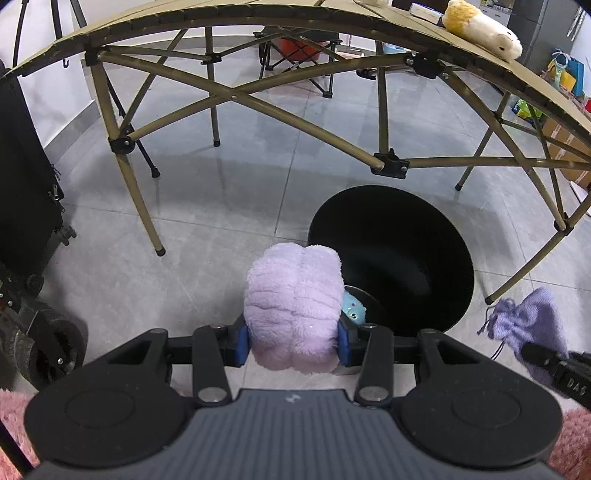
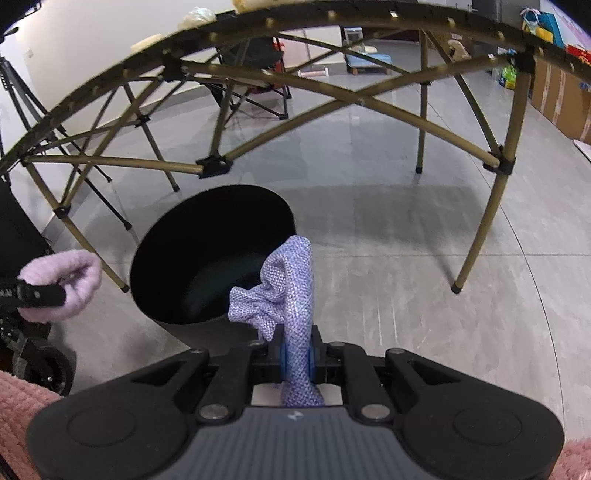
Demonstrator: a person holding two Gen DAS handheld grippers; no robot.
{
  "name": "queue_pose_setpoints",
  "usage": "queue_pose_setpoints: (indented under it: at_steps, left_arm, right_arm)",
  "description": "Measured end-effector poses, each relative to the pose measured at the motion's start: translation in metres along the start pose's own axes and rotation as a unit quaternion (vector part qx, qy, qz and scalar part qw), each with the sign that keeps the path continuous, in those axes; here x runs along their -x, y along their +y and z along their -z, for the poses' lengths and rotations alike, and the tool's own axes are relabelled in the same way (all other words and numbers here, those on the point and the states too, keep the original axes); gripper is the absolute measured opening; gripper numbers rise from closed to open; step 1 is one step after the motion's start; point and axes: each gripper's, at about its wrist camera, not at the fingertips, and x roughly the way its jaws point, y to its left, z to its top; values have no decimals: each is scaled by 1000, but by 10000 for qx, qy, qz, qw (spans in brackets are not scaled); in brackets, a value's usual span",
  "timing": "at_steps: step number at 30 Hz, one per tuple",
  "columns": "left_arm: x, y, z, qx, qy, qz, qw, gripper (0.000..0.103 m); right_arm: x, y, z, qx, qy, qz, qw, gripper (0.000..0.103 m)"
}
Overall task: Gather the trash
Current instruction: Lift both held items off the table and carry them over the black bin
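My left gripper (image 1: 293, 339) is shut on a fluffy lilac plush piece (image 1: 293, 295), its blue pads pressing both sides. It hangs just left of a round black bin (image 1: 399, 243) on the floor; a small light-blue item (image 1: 352, 308) lies inside the bin. My right gripper (image 2: 297, 356) is shut on a purple knitted drawstring pouch (image 2: 291, 288), held over the near right rim of the same black bin (image 2: 207, 251). The plush piece (image 2: 62, 284) shows at the left in the right wrist view, and the pouch (image 1: 528, 317) at the right in the left wrist view.
A folding camp table (image 1: 236, 22) with crossed tan legs (image 2: 506, 199) spans the scene behind the bin. A cream plush toy (image 1: 480, 27) lies on its top. A black wheeled cart (image 1: 33, 221) stands at left. Cardboard boxes (image 2: 557, 96) line the right wall.
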Motion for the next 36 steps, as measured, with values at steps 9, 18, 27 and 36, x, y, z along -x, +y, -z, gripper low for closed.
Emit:
queue_pose_setpoints:
  at_steps: [9,18,27,36]
  left_arm:
    - [-8,-19,-10,-85,-13,12,10000,43]
    - [-16,-55,-18,-328,24,101,9994,43]
    - [-28,-88,-26,-494,136,203,9985,43]
    - [-40,-117,-34,-600,248,259,9976,43]
  right_arm:
    - [-6,-16,2,-173,100,25,9998,10]
    - [-10,-38,6,-391,165,117,9990,10]
    - [-10,-56,6,-579,110,225,9980,10]
    - [-12,-70,-2,-720,-7,303,9969,10]
